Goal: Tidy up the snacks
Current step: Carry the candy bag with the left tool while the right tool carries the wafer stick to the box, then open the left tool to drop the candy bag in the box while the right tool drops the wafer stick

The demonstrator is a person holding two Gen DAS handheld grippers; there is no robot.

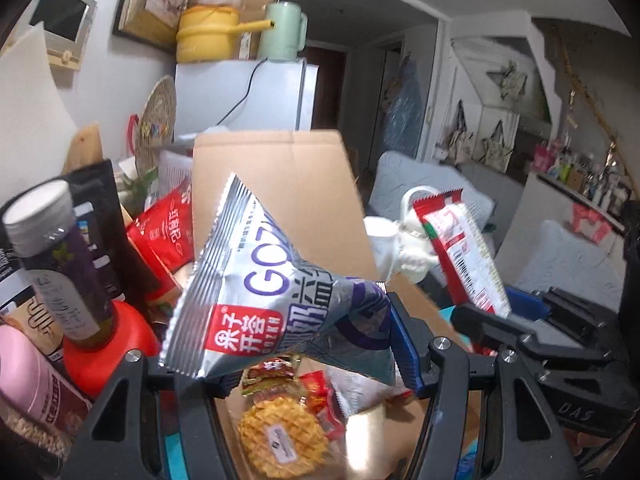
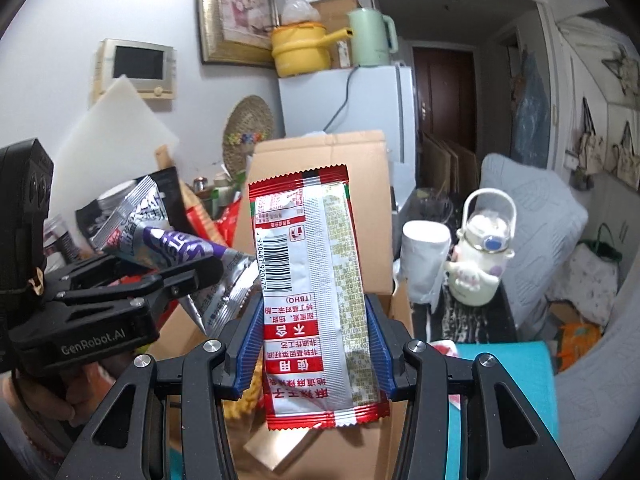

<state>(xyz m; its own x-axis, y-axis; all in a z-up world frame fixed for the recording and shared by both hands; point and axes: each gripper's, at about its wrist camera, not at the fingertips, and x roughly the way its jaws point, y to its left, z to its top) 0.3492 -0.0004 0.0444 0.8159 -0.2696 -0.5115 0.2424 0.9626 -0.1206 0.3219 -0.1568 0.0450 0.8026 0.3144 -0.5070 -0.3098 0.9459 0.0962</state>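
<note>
Left fingers: the left gripper (image 1: 316, 344) is closed on a silver foil snack bag (image 1: 276, 284) — the blue ribbed pad (image 1: 404, 348) presses its crumpled lower corner, and the bag fans up and left with a serrated top seam.
Right fingers: the right gripper (image 2: 314, 344) is pinched on a red-and-white snack packet (image 2: 310, 292), both blue ribbed pads (image 2: 246, 344) against its long edges; the packet stands upright, flat and glossy, barcode side facing the camera.
Silver bag look: shiny metallic film, purple lettering, a red square logo near the bottom.
Packet look: narrow rectangle, red zigzag-cut ends, white centre with dense print.
Where they are: both are held in the air in front of an open brown cardboard box (image 1: 280, 184), its raised flap smooth and matte behind them.
Left view only: inside the box lie a round yellow waffle-textured snack (image 1: 280, 436) in clear wrap and small red wrappers (image 1: 316, 394); to the left stand a purple-labelled bottle (image 1: 60, 264) with a grey cap and a pink bottle (image 1: 36, 380).
Right view only: a white cartoon-shaped water bottle (image 2: 482, 256) with a loop handle, just beside a white cup (image 2: 424, 256) — right of the box.
</note>
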